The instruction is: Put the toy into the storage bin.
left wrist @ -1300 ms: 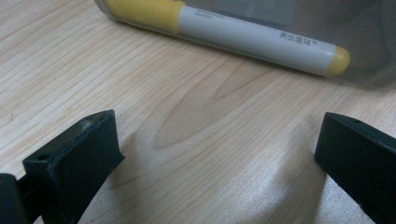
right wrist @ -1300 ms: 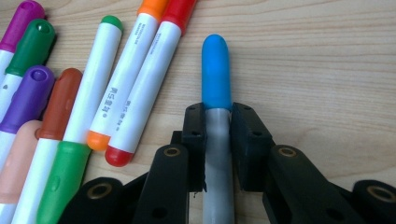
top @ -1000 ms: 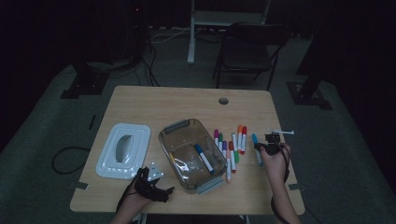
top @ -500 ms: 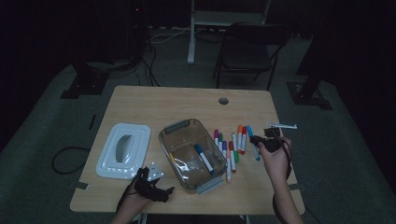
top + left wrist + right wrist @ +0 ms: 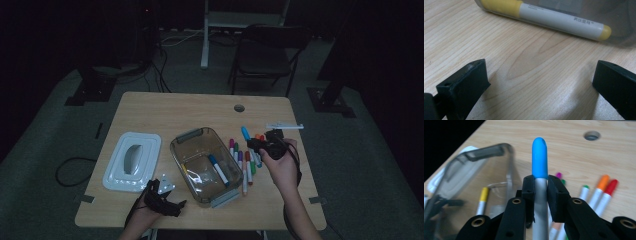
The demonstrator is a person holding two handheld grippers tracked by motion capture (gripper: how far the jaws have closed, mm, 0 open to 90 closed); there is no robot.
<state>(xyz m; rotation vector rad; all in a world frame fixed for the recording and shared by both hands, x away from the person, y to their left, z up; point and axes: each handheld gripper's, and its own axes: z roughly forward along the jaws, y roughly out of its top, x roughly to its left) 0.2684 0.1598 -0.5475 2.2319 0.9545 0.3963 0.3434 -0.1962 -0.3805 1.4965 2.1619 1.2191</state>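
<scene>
Right gripper (image 5: pixel 540 187): black two-jaw tongs in the person's right hand (image 5: pixel 282 167), jaws pinched on the grey barrel of a light-blue-capped marker (image 5: pixel 539 162). The cap juts out beyond the jaw tips; in the high view the marker (image 5: pixel 246 133) is held above the table, over the loose markers.

Row of loose colour markers (image 5: pixel 245 162): lying on the pale wooden table (image 5: pixel 200 107) directly below and just left of the right gripper (image 5: pixel 262 146); purple, green, orange and red caps. In the right gripper view, orange and red caps (image 5: pixel 607 185) lie right of the jaws, purple and green beyond them.

Clear smoky plastic bin with grey handles (image 5: pixel 186 150): left of the right gripper, between the two tongs. Inside it lie a blue-capped marker (image 5: pixel 218 169) and a yellow-capped marker (image 5: pixel 544 15).

Left gripper (image 5: pixel 540 77): black tongs resting low on the table at its near edge, jaws spread wide with bare wood between them. The bin wall stands just ahead of the jaws, the yellow marker seen through it.

White rectangular lid with a raised oval grip (image 5: pixel 132 161): beyond the left gripper (image 5: pixel 162 200), beside the bin.

Round cable hole (image 5: pixel 239 107): far side of the table, well beyond both tongs.
</scene>
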